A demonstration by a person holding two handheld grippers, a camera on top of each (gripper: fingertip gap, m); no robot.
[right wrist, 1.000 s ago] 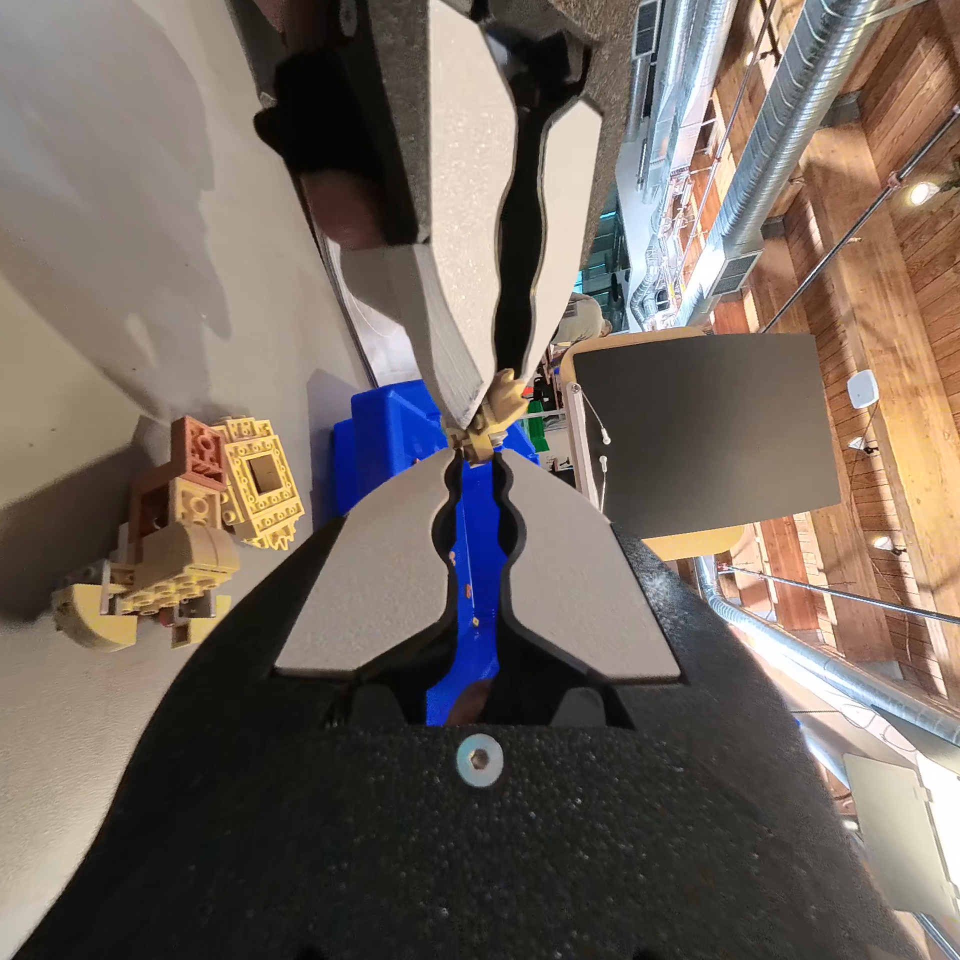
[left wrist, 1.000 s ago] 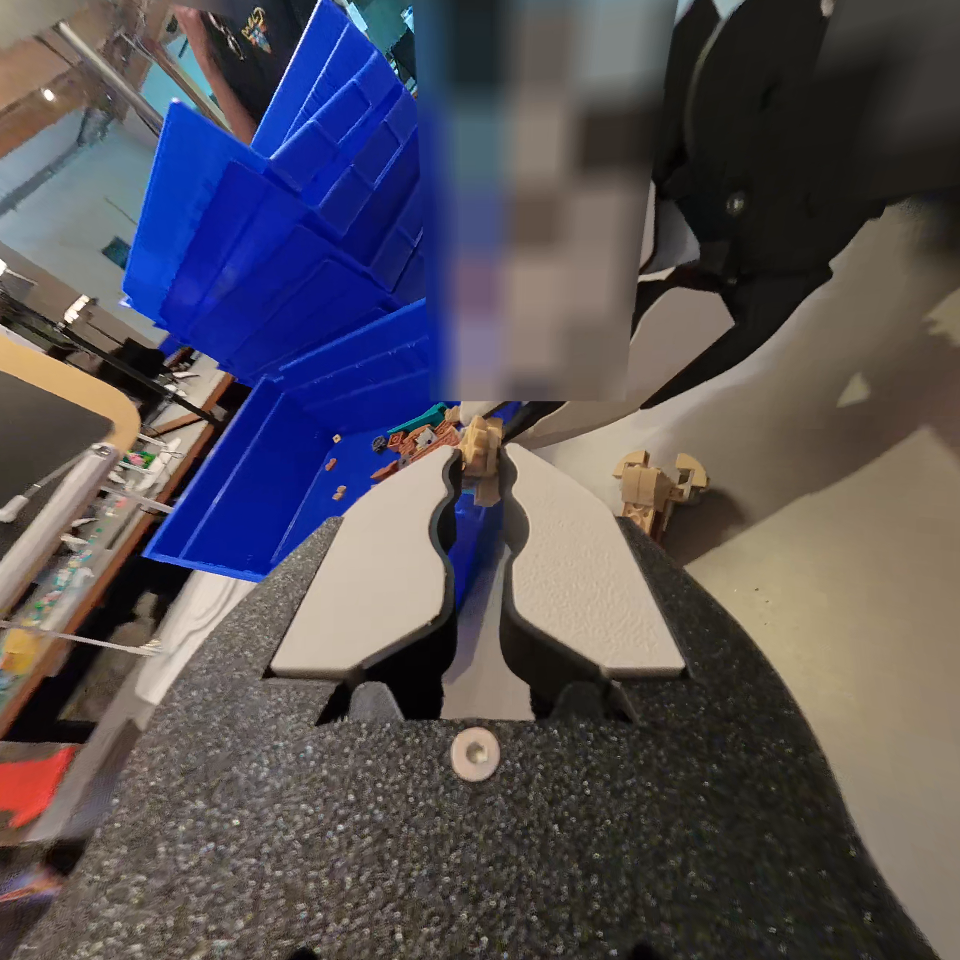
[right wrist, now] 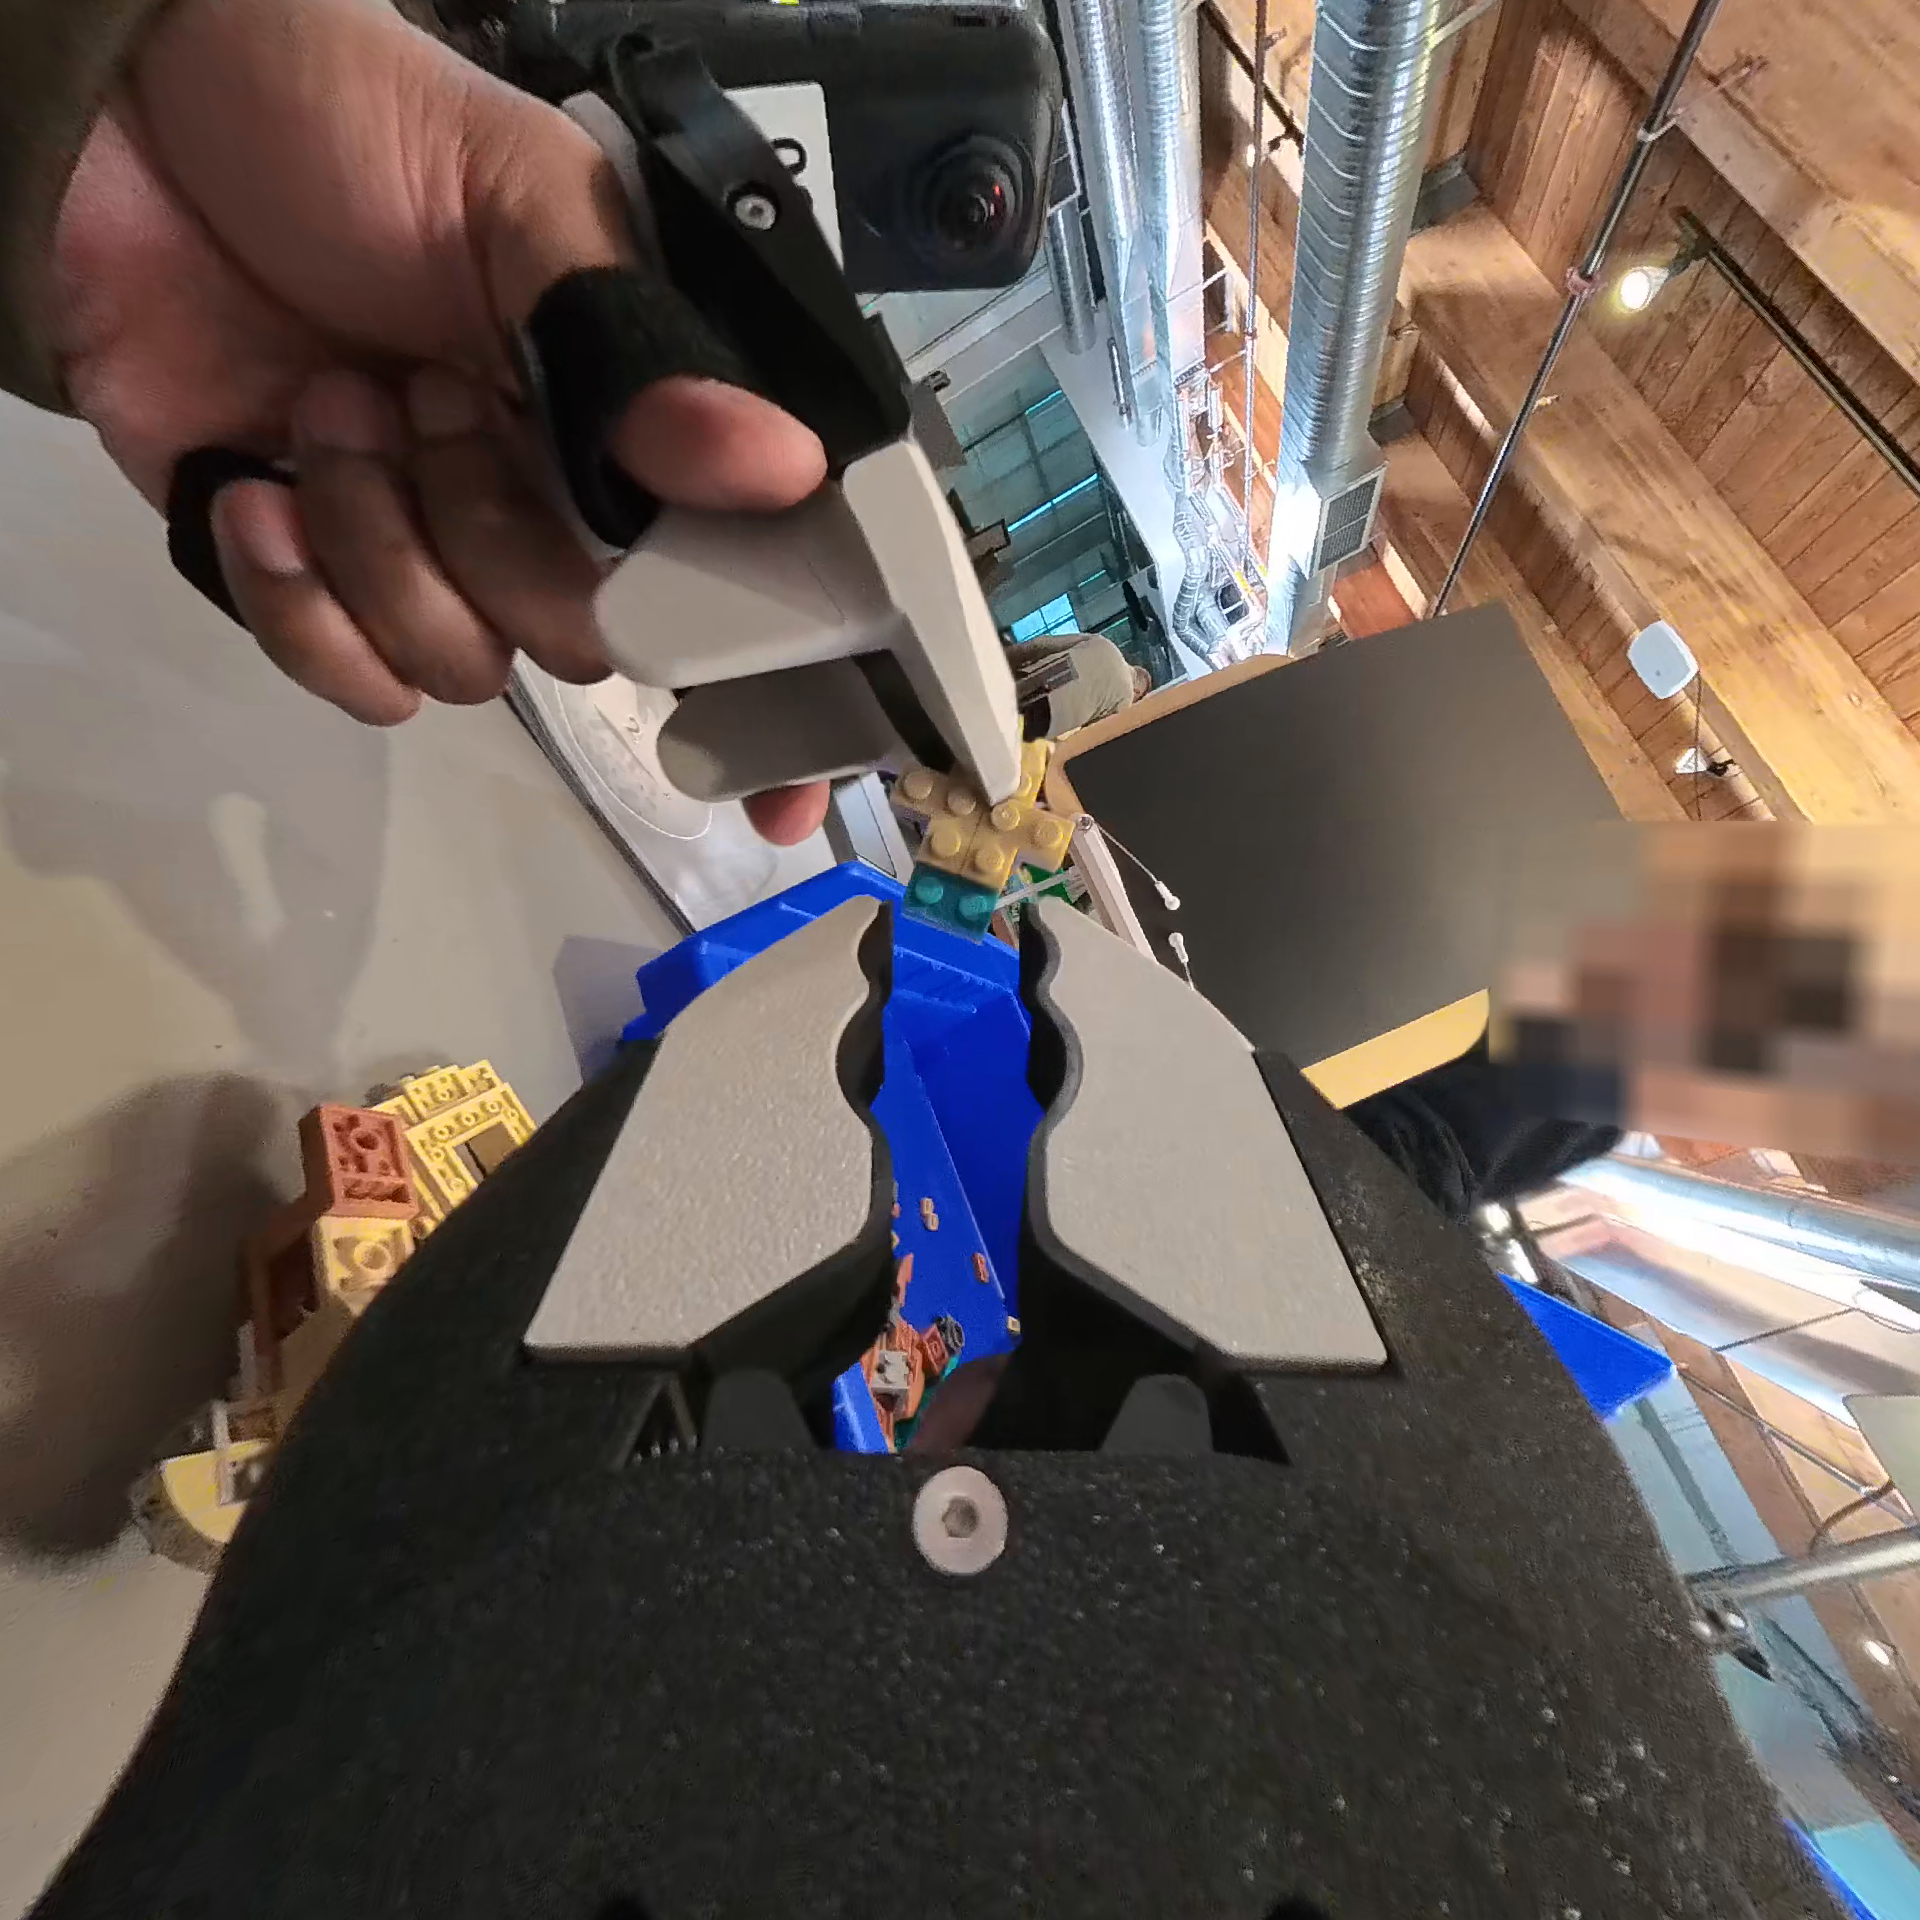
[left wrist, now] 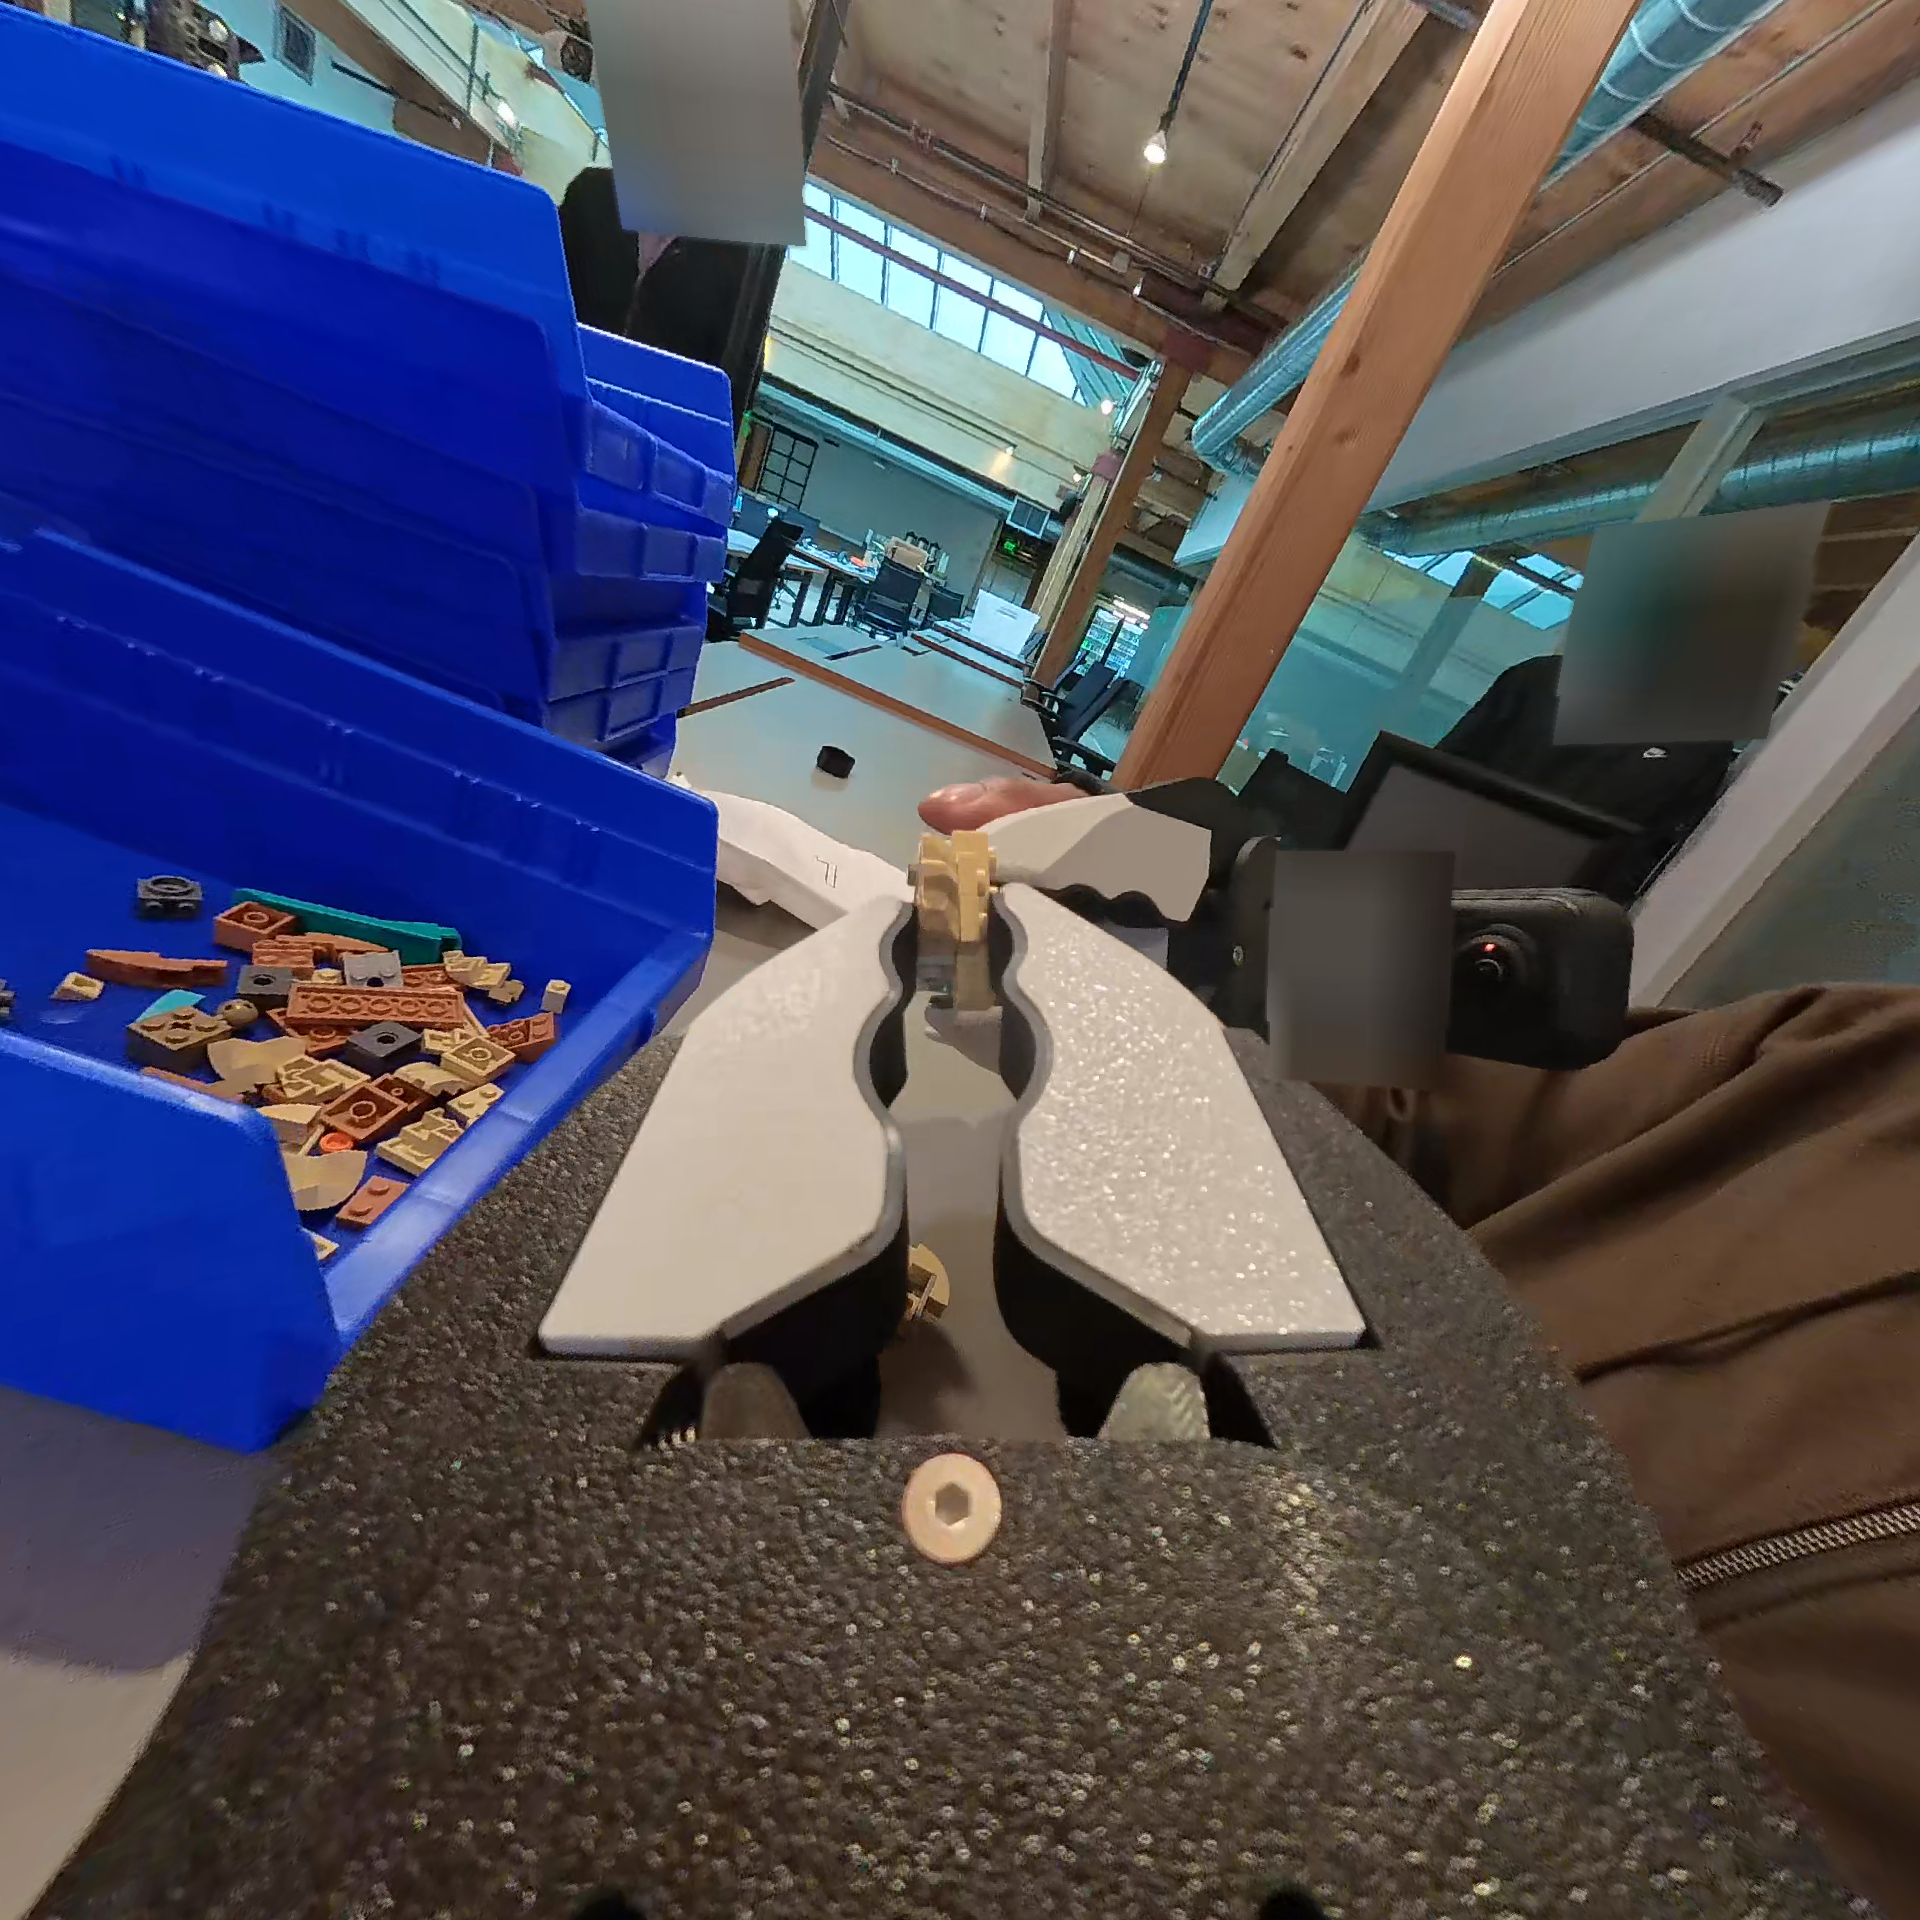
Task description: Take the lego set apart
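My left gripper (left wrist: 951,912) is shut on a small tan brick assembly (left wrist: 951,883) and holds it up in the air. In the right wrist view the left gripper (right wrist: 992,795) comes down from above in a hand (right wrist: 364,364), pinching the same assembly (right wrist: 987,831). A teal brick (right wrist: 945,899) is on the assembly's lower end. My right gripper (right wrist: 956,920) is open. Its fingertips (right wrist: 868,925) stand either side of the teal brick with a gap. In the left wrist view the right gripper (left wrist: 1013,836) reaches in from the right, its tip close to the assembly.
A blue bin (left wrist: 623,935) of loose brown, tan and grey bricks (left wrist: 343,1039) sits at the left, with stacked blue bins (left wrist: 364,416) behind. A larger tan and brown brick model (right wrist: 416,1153) lies on the grey table (right wrist: 156,935). A brown sleeve (left wrist: 1662,1247) is at the right. Less than 4 cm separates the two grippers' tips.
My right gripper's fingers, nearly shut at the assembly's end before, have parted. The left gripper still holds the assembly. Both grippers have turned, so the views have swung.
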